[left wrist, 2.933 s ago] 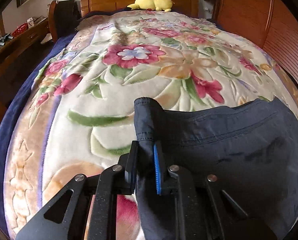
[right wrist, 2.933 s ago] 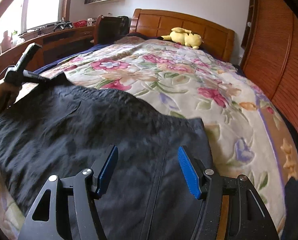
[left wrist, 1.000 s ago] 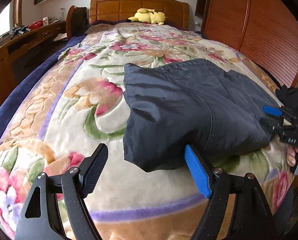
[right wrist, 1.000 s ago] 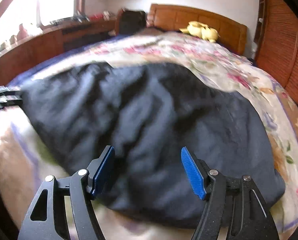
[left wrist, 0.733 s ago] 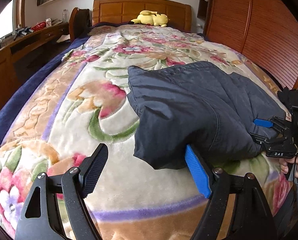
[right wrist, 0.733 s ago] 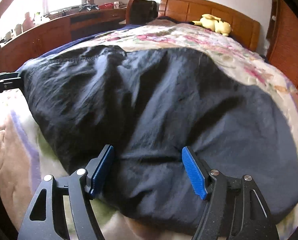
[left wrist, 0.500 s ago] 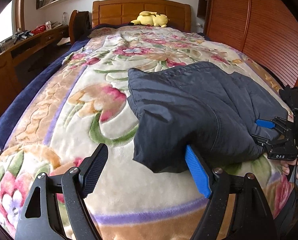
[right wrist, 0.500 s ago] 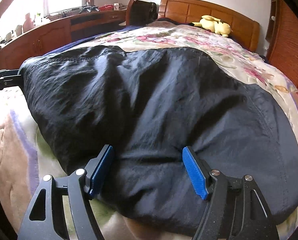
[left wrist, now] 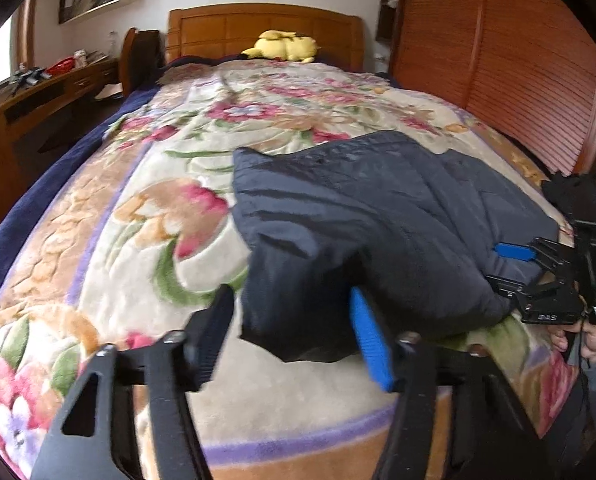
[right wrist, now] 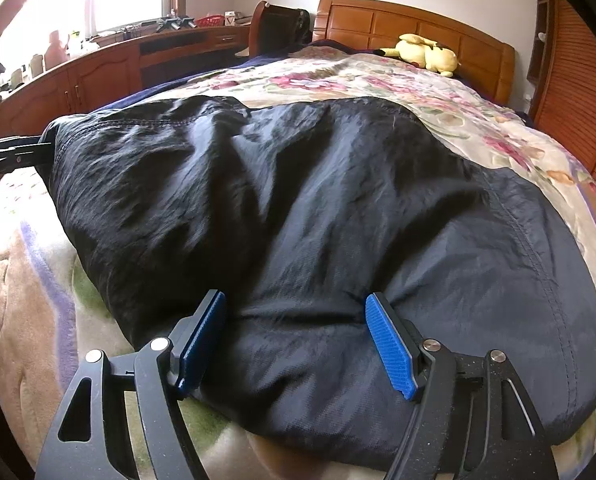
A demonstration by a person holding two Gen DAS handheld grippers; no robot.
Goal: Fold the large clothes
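Observation:
A dark navy garment [left wrist: 370, 216] lies folded over on the floral blanket [left wrist: 146, 216] near the foot of the bed; it fills the right wrist view [right wrist: 318, 208]. My left gripper [left wrist: 294, 320] is open with its jaws either side of the garment's near left corner. My right gripper [right wrist: 296, 332] is open, its jaws spread around the garment's near edge, fabric bulging between them. In the left wrist view the right gripper [left wrist: 538, 276] shows at the garment's right edge. In the right wrist view the left gripper [right wrist: 6, 156] shows at the garment's left corner.
A yellow plush toy [left wrist: 284, 46] lies by the wooden headboard [left wrist: 266, 28]. A wooden desk with clutter [right wrist: 110, 64] runs along the left of the bed. A slatted wooden wardrobe [left wrist: 498, 72] stands on the right.
The left gripper let go of the garment's corner after carrying it over into a fold and now sits open at the near corner. The right gripper has closed in on the near edge, still open.

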